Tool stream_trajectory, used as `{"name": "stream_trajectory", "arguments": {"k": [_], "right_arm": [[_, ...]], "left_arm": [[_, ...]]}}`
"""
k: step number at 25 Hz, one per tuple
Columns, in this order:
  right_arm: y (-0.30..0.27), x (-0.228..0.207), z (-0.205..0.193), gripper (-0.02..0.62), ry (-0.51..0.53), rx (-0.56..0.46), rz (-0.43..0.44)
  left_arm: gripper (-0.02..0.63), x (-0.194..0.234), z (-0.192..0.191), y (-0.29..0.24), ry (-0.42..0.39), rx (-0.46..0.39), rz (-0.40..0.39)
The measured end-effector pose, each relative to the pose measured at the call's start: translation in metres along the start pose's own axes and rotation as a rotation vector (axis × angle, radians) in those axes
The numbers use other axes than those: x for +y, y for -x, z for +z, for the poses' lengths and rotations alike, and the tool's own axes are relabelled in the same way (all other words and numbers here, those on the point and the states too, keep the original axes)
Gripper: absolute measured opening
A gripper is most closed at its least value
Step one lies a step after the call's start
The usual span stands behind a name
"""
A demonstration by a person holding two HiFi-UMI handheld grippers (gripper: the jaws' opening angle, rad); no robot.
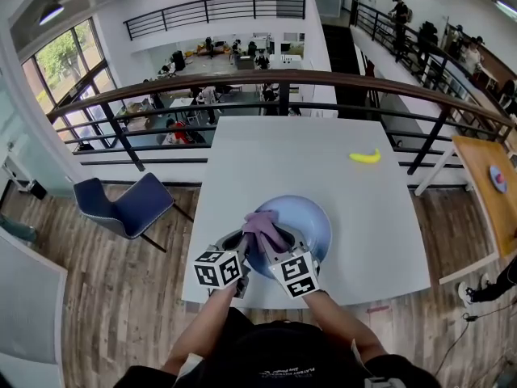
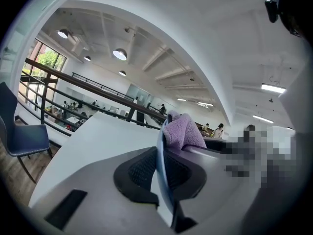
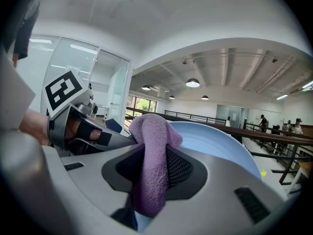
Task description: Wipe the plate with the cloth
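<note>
A pale blue plate (image 1: 311, 217) is held tilted above the near edge of the white table (image 1: 323, 148). My left gripper (image 1: 241, 259) is shut on the plate's left rim (image 2: 161, 155), seen edge-on between its pads. My right gripper (image 1: 271, 245) is shut on a purple cloth (image 1: 262, 225), which lies bunched against the plate's face. In the right gripper view the cloth (image 3: 151, 175) hangs between the pads, with the plate (image 3: 220, 146) behind it and the left gripper (image 3: 78, 126) at left. The cloth (image 2: 183, 131) peeks over the rim in the left gripper view.
A yellow banana (image 1: 365, 158) lies on the far right of the table. A blue chair (image 1: 129, 204) stands left of the table. A railing (image 1: 283, 83) runs behind the table. A wooden table (image 1: 493, 192) with a small dish stands at right.
</note>
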State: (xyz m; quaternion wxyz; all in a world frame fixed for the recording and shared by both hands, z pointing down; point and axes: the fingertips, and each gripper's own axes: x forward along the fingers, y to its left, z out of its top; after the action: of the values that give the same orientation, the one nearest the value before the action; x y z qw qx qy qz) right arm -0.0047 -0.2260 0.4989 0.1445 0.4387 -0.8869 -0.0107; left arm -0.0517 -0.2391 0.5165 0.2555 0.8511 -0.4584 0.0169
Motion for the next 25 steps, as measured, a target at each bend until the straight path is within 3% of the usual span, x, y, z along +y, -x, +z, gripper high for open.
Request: {"name": "stream_trajectory", "arguments": {"k": [10,25], "right_arm": [[0.004,-0.02,-0.001,0.12,0.03,0.001,-0.042],[0.024,-0.089,-0.008,0.12,-0.039,0.015,-0.209]], "left_arm": [[0.029,-0.009,0.0,-0.004,-0.029,-0.012,0.004],[0.031,-0.011,0.006,-0.004,-0.007,-0.025,-0.011]]}}
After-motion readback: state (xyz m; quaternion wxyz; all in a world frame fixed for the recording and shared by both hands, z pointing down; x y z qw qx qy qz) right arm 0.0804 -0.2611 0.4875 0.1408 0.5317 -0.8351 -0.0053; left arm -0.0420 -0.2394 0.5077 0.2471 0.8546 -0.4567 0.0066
